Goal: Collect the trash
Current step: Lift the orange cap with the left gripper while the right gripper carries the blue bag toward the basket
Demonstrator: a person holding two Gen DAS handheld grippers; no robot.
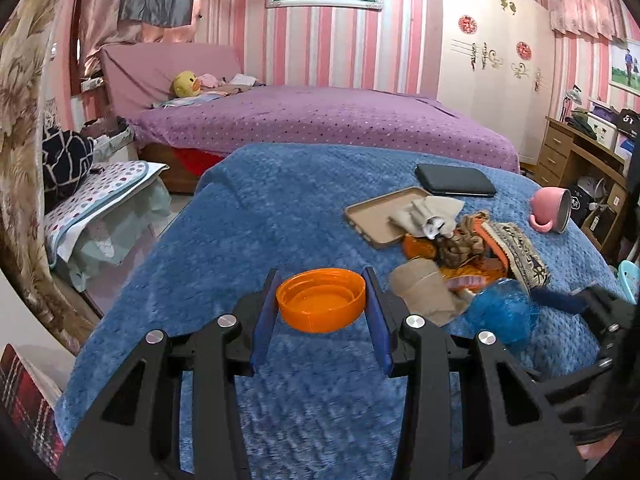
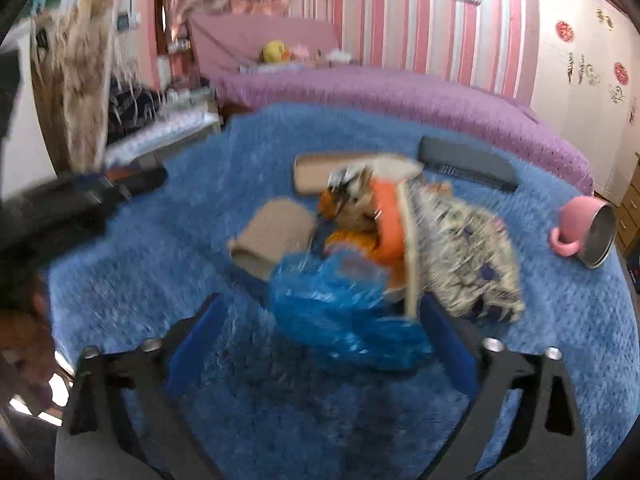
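Observation:
My left gripper (image 1: 321,284) is shut on an orange plastic lid (image 1: 321,298), held above the blue blanket (image 1: 240,220). A trash pile lies to its right: a crumpled blue plastic bag (image 1: 500,314), a cardboard tube (image 1: 424,286), orange wrappers (image 1: 420,248) and a patterned wrapper (image 1: 520,252). My right gripper (image 2: 324,316) is open, its blue pads on either side of the blue bag (image 2: 340,312), beside the tube (image 2: 276,236) and patterned wrapper (image 2: 468,256). The right wrist view is motion-blurred.
A tan phone case (image 1: 380,216), a black phone (image 1: 456,180) and a tipped pink cup (image 1: 550,210) lie on the blanket. A purple bed (image 1: 320,120) stands behind, a wooden desk (image 1: 576,152) at right, a cushioned stool (image 1: 100,192) at left.

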